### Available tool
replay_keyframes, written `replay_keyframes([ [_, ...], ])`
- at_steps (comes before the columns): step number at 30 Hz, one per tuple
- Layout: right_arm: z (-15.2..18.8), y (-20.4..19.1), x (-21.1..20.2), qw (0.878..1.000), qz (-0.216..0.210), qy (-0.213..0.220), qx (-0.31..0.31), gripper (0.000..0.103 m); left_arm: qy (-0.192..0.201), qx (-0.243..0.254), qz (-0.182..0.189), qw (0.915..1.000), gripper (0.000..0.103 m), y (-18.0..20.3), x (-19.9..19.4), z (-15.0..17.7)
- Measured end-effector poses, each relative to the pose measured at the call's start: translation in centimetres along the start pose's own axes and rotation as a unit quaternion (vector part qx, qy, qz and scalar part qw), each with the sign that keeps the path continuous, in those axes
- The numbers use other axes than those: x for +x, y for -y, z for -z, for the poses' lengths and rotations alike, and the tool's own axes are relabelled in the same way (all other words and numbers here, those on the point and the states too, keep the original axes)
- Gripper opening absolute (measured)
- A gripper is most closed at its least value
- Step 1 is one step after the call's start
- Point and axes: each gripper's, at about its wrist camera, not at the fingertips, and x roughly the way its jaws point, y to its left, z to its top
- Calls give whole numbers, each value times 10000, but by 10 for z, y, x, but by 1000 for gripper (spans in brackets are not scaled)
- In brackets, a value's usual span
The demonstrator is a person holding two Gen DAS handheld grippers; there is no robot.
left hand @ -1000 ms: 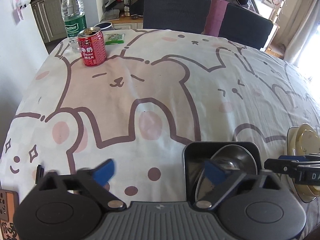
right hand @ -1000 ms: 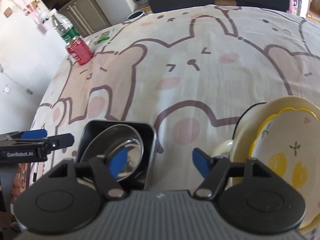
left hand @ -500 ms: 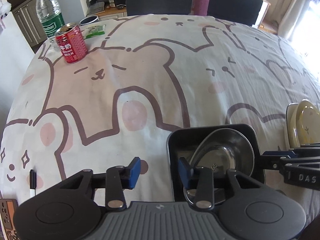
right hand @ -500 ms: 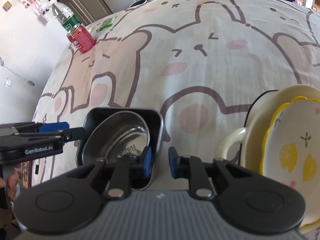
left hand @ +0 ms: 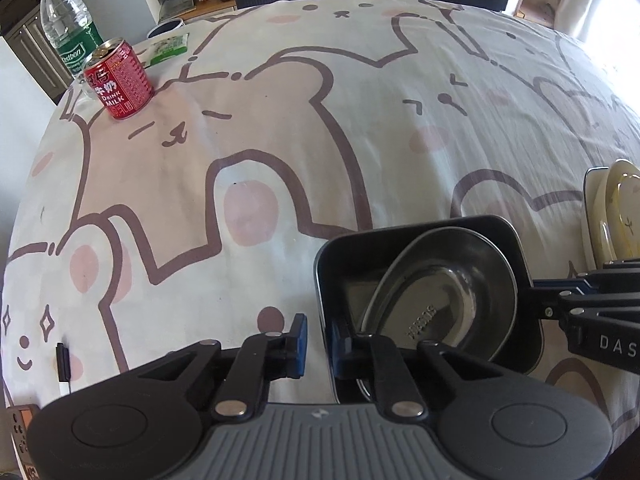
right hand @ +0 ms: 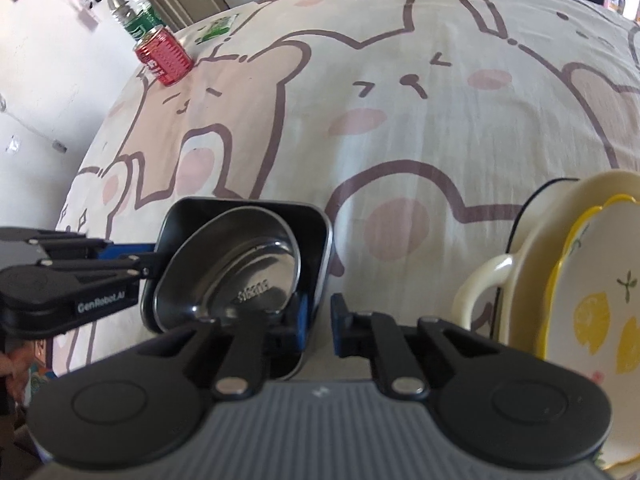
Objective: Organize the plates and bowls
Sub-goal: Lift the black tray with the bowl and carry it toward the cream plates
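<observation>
One tray (left hand: 348,256), one steel bowl (left hand: 448,292), two plates (right hand: 592,300) (stacked), one can (left hand: 118,80), one bottle (left hand: 66,32).

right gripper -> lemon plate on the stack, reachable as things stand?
Probably not right away. The right gripper is clamped on the wall of the black square tray holding the steel bowl. The lemon plate sits unobstructed beside it, atop the cream dish.
</observation>
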Motion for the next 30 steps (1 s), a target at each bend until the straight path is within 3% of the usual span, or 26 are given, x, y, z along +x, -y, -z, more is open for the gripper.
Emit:
replay_keyframes([
  [3,-1,-1,1,10000,-18,-19,6,10,-3,-70,81,9999,6,0,1,-1],
  [30,-3,1,-3,9997,-68,52,210,7,309,-687,674,9949,3,-25,-9,7],
])
